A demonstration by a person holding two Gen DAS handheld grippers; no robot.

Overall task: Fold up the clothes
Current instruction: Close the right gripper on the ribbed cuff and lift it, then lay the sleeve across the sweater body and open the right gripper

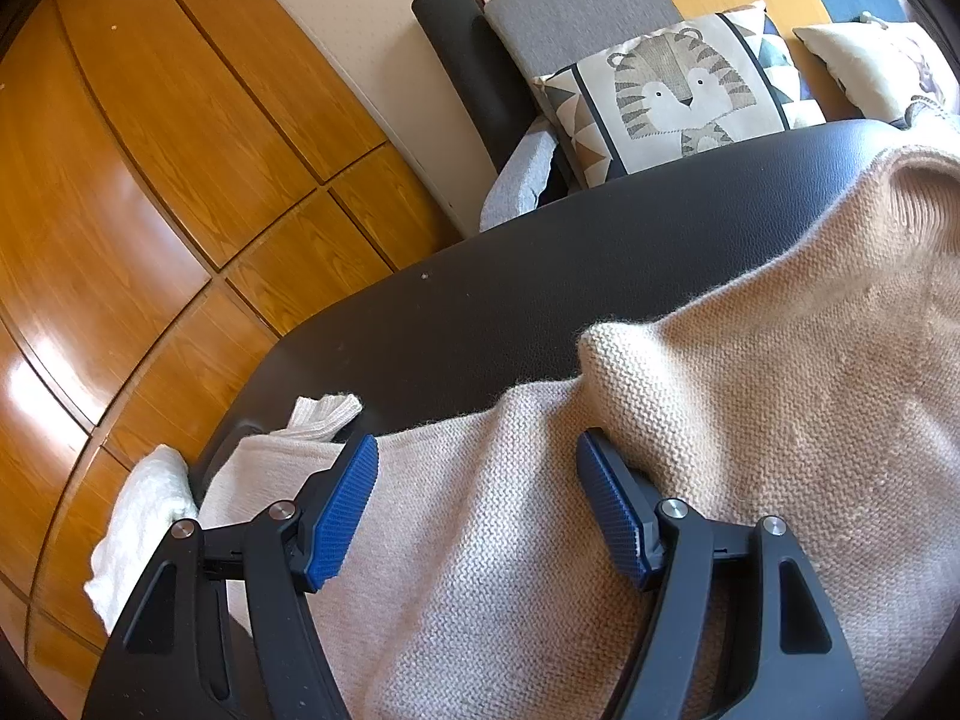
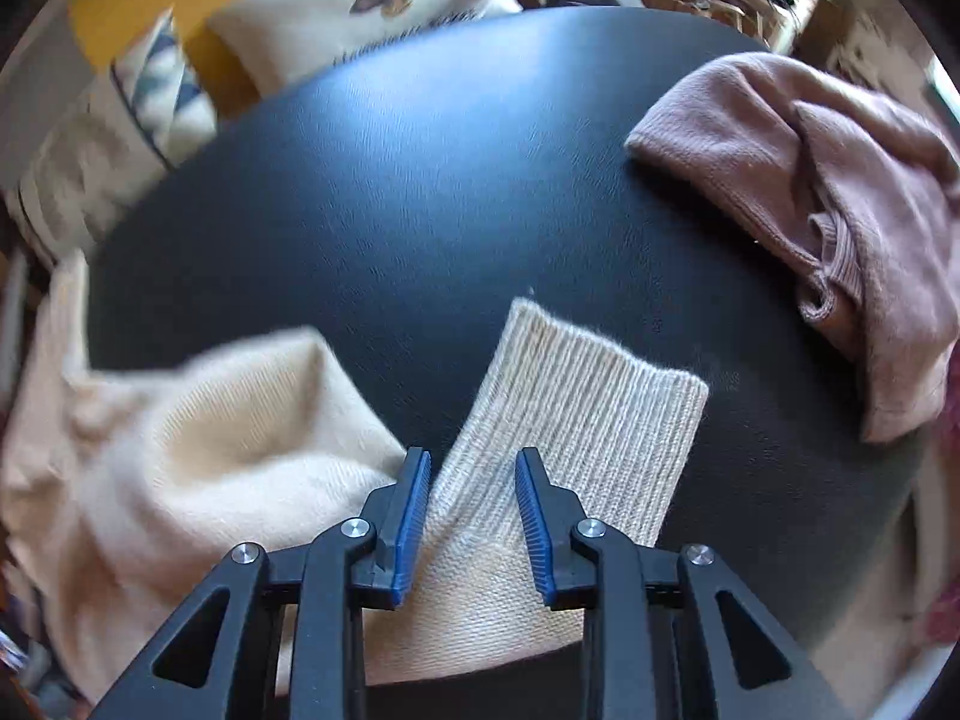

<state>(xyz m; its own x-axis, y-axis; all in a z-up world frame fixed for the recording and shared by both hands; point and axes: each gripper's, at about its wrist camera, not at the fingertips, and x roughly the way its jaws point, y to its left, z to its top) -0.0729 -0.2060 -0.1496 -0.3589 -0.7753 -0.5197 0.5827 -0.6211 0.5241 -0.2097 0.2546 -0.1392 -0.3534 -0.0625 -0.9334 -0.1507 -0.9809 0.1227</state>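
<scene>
A beige knitted sweater [image 1: 690,420] lies spread on a round black table [image 1: 480,276]. In the left wrist view my left gripper [image 1: 477,456] hovers open over the sweater's body, its blue pads wide apart with nothing between them. The sweater's collar [image 1: 924,192] shows at the far right. In the right wrist view the sweater's ribbed sleeve cuff [image 2: 588,402] lies flat on the table [image 2: 420,180]. My right gripper [image 2: 474,468] is open just above the sleeve, a pad on each side of it. More of the sweater [image 2: 198,438] bunches at the left.
A pink garment [image 2: 840,210] lies crumpled at the table's right side. A white cloth [image 1: 144,522] hangs off the table's left edge. Behind the table stands a sofa with a tiger-print cushion [image 1: 678,96]. Wooden floor [image 1: 150,180] lies to the left.
</scene>
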